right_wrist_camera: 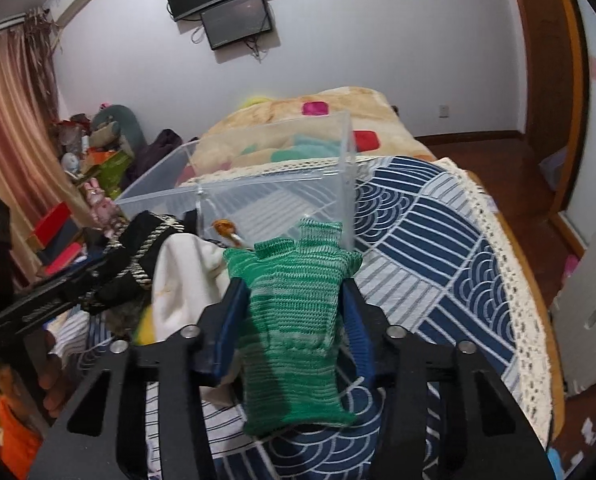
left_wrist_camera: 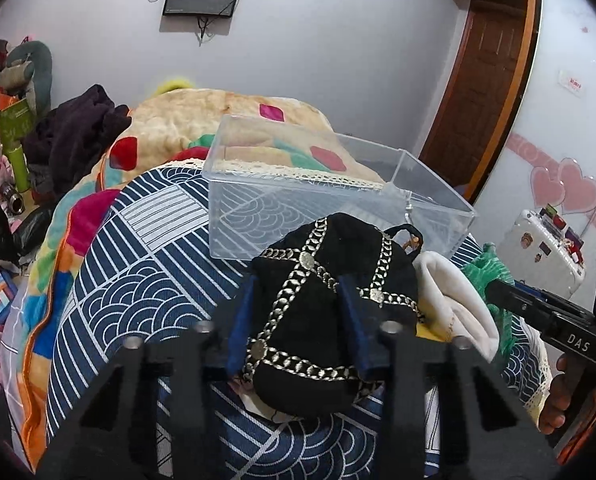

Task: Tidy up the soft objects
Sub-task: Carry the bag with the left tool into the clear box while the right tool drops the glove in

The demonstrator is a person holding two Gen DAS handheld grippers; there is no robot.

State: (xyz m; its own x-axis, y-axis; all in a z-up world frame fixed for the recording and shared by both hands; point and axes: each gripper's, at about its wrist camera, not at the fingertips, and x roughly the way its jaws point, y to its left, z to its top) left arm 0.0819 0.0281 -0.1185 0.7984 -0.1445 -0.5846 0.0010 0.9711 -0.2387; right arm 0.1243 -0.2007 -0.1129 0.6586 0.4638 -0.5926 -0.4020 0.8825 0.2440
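My left gripper (left_wrist_camera: 298,292) is shut on a black cloth pouch with gold trim (left_wrist_camera: 322,300), held just above the bed; the pouch also shows in the right wrist view (right_wrist_camera: 138,248). My right gripper (right_wrist_camera: 294,292) is shut on a green knitted piece (right_wrist_camera: 294,320), seen in the left wrist view (left_wrist_camera: 488,276) at the right. A white soft cloth (left_wrist_camera: 450,300) lies between the two, also in the right wrist view (right_wrist_camera: 182,280). A clear plastic box (left_wrist_camera: 318,192) stands open on the bed just beyond both grippers, also in the right wrist view (right_wrist_camera: 258,184).
The bed has a navy and white patterned cover (left_wrist_camera: 146,272) and a colourful blanket (left_wrist_camera: 178,120) behind the box. Dark clothes (left_wrist_camera: 78,132) and clutter lie at the left. A white suitcase (left_wrist_camera: 546,248) stands right. A wooden door (left_wrist_camera: 486,80) is beyond.
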